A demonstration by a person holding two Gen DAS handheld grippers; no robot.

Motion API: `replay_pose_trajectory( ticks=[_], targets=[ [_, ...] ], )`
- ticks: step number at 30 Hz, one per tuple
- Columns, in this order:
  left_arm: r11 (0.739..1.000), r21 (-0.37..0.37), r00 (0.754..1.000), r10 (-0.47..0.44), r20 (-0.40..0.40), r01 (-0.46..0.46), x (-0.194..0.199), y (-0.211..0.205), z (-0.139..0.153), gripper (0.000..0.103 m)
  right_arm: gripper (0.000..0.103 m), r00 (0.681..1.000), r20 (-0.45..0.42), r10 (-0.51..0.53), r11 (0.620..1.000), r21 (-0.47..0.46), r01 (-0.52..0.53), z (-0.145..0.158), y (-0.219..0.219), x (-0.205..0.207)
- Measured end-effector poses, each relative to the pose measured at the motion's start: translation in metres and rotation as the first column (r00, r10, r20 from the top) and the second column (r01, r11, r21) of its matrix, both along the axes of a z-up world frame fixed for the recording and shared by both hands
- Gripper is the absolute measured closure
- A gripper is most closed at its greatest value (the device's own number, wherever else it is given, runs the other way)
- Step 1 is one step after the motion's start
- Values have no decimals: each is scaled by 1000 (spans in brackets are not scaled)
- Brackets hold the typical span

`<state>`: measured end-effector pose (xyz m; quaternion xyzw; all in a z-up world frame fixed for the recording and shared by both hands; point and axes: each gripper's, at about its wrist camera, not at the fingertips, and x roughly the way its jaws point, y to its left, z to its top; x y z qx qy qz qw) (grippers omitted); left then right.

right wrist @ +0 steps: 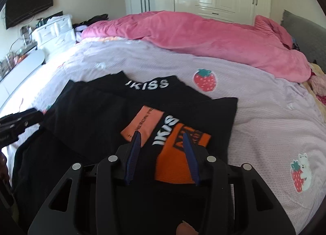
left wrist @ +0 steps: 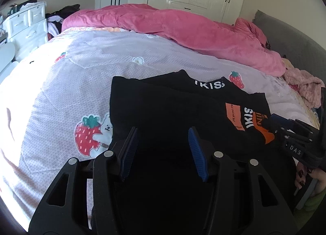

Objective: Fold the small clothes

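Note:
A black T-shirt [left wrist: 163, 102] [right wrist: 91, 112] with white "IKISS" lettering and orange patches lies partly folded on the lilac strawberry-print bedsheet [left wrist: 81, 67] [right wrist: 264, 112]. My left gripper [left wrist: 162, 131] hovers over the shirt's plain black left part, its jaws open with nothing pinched between the blue pads. My right gripper [right wrist: 162, 134] is open just above the orange print near the shirt's right side. In the left wrist view the right gripper [left wrist: 271, 122] reaches in from the right edge. In the right wrist view the left gripper [right wrist: 34, 115] shows at the far left.
A pink duvet [left wrist: 183, 29] [right wrist: 203, 37] is heaped across the far side of the bed. A grey headboard [left wrist: 295, 47] and fluffy pink clothes [left wrist: 303, 86] sit at the right. White drawers [right wrist: 53, 29] stand at the left, with a wall TV [right wrist: 28, 2] above and wardrobes behind.

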<state>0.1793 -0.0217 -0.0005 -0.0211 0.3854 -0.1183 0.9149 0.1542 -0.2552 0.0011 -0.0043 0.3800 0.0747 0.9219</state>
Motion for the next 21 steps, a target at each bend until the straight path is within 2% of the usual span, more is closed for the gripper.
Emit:
replay_pose_trajectory(
  ticks=[3, 5, 7, 10, 14, 18, 21],
  targets=[
    [999, 38, 999, -30, -19, 30, 12, -10, -9, 57, 62, 999, -46, 10, 1000, -16, -11, -12, 4, 6],
    [994, 94, 998, -42, -43, 46, 20, -15, -20, 56, 61, 994, -105, -20, 998, -57, 14, -26, 4, 12],
    [992, 117, 997, -40, -71, 48, 25, -14, -31, 56, 57, 989, -142, -32, 999, -41, 26, -36, -1, 15],
    [991, 121, 995, -44, -85, 54, 27, -13, -39, 55, 57, 990, -138, -32, 999, -39, 27, -37, -1, 14],
    [993, 105, 996, -43, -84, 52, 25, -12, -36, 54, 56, 991, -132, -30, 999, -33, 26, -35, -2, 13],
    [995, 89, 996, -40, -77, 47, 21, -10, -32, 54, 50, 993, -114, -39, 999, -8, 39, -28, -6, 7],
    [996, 73, 997, -41, -70, 47, 16, -8, -27, 50, 46, 994, -100, -43, 999, 5, 44, -22, -8, 0]
  ],
)
